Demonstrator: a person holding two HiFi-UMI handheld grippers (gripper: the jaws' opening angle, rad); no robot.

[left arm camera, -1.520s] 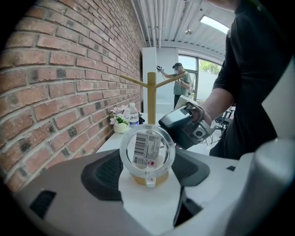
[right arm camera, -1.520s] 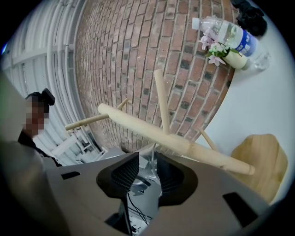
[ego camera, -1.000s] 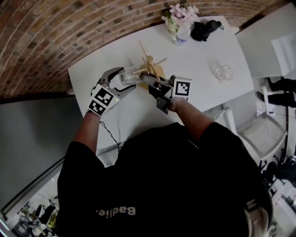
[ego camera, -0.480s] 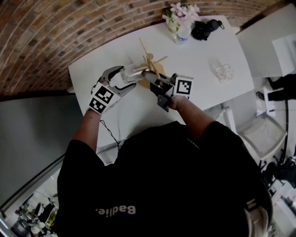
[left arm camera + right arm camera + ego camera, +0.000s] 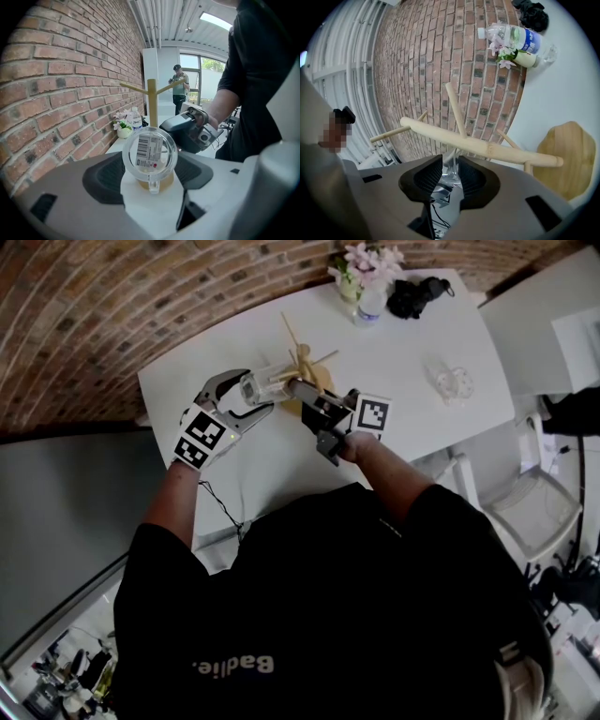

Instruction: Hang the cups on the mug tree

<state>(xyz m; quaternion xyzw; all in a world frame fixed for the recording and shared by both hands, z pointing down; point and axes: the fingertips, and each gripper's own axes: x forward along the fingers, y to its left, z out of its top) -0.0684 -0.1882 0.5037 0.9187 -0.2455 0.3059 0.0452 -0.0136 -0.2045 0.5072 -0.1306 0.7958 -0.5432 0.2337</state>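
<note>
A clear glass cup hangs in the air just left of the wooden mug tree. My left gripper is shut on it, its jaws closing a little. In the left gripper view the cup shows its labelled bottom between the two pads, handle pointing down, with the tree behind it. My right gripper reaches the cup from the tree side. In the right gripper view the jaws are closing, and the cup's glass sits in the narrow gap under a tree branch.
A flower vase, a water bottle and a black bundle stand at the table's far end. More clear cups sit to the right. A brick wall runs behind the table and a chair stands to its right.
My left gripper has carried the cup slightly farther away and up beside the tree. The right gripper's tip has come in against the cup.
</note>
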